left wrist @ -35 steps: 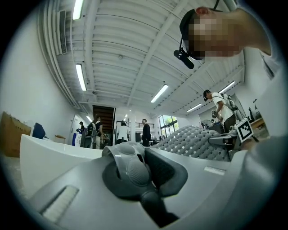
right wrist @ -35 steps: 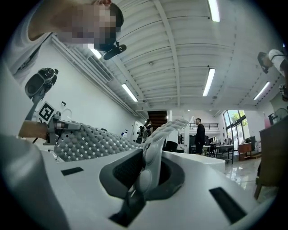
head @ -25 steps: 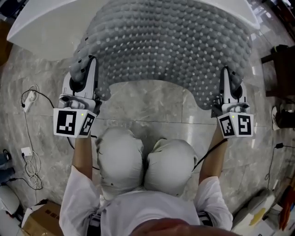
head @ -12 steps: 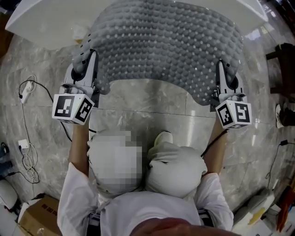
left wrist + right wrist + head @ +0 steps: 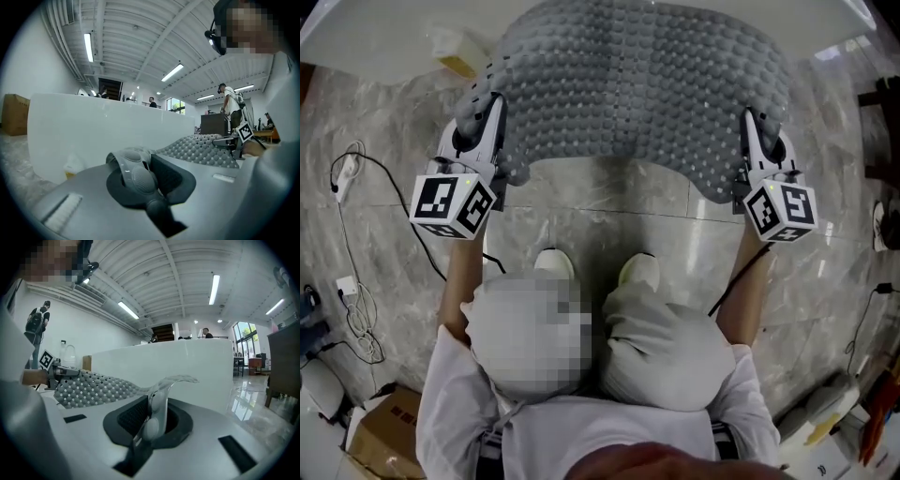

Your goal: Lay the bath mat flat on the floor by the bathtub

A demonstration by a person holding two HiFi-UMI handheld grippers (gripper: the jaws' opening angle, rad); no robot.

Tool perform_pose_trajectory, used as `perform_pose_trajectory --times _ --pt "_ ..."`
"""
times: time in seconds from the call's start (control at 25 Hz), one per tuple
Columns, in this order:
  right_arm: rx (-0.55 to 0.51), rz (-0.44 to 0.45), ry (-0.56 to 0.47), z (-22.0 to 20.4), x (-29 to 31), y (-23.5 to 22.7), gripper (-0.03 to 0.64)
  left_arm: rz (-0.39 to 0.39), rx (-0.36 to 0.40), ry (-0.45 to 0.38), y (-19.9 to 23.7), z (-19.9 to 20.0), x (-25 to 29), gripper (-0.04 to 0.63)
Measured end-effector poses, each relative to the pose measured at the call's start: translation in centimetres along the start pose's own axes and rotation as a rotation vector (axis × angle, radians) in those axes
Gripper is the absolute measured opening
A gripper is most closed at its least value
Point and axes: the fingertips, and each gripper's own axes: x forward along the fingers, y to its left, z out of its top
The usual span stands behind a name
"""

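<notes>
From the head view, the grey studded bath mat (image 5: 637,84) is hanging spread between the two grippers, its long axis running left to right along the white bathtub (image 5: 342,33) at the top, its near edge curving over the marble floor (image 5: 609,211). The left gripper (image 5: 476,131) is pinching the mat's near left corner and the right gripper (image 5: 759,145) is pinching the near right one. Whether the far edge is touching the floor cannot be told. In the left gripper view, the jaws are clamping together on a folded bit of mat, and the sheet is stretching away rightward beside the tub wall. In the right gripper view, the jaws are squeezing a thin upright edge of the mat, which is running off to the left
</notes>
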Motion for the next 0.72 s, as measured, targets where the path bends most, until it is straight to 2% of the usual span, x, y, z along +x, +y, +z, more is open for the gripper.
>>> perform_pose_trajectory --times 0.36,0.72 --pt "0.058 0.026 0.168 -7.3 2.6 0.1 0.031 -0.01 -0.001 0.157 0.1 -7.1 2.0 0.026" --pt "0.088 0.051 0.317 -14.0 4.9 0.2 0.031 -0.01 -0.043 0.297 0.9 -13.7 3.2 0.029"
